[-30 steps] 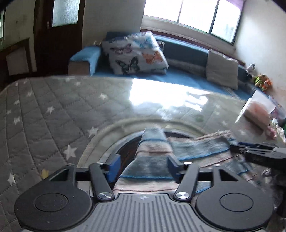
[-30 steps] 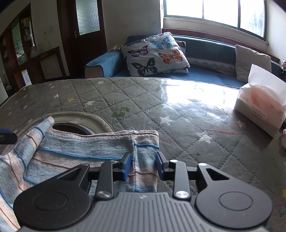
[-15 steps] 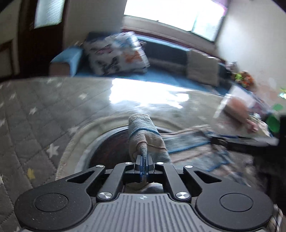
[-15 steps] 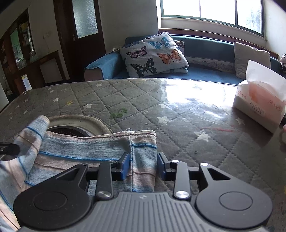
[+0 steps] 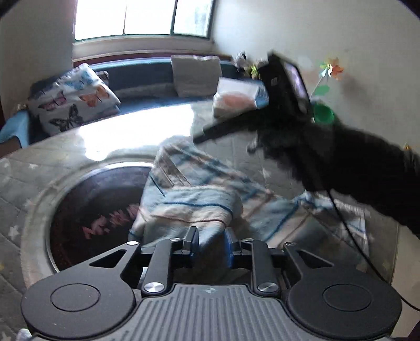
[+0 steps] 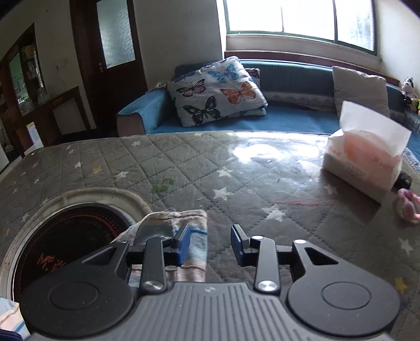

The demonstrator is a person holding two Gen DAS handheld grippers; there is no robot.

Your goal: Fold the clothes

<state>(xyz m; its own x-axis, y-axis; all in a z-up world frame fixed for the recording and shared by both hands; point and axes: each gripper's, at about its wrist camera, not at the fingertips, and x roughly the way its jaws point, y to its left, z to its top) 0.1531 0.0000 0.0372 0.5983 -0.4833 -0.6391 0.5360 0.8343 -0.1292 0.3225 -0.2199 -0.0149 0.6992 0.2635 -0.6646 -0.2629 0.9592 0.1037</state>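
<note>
The left gripper (image 5: 210, 242) has its two blue-padded fingers (image 5: 229, 246) parted a little, with a bunched corner of the blue, pink and cream striped towel (image 5: 197, 202) lying between them; whether the pads actually press the cloth I cannot tell. That lifted corner is doubled over onto the remainder of the towel, which lies spread on the grey quilted star-print table cover (image 5: 31, 168), one edge overlapping the round dark burner plate (image 5: 97, 209) sunk in the table.

The right gripper (image 6: 210, 244) has its fingers (image 6: 183, 242) spread wide apart with nothing in the gap. The folded edge of the towel (image 6: 194, 236) sits under and just behind its left finger, flat on the cover beside the burner plate (image 6: 65, 236). In the left view the right gripper (image 5: 210, 131) shows as a dark blur above the towel's far end.

Further out, a white and pink tissue pack (image 6: 365, 162) stands near the table's right edge, and a butterfly-print cushion (image 6: 218, 91) rests on the blue sofa (image 6: 288, 118) below the window (image 6: 302, 18).
</note>
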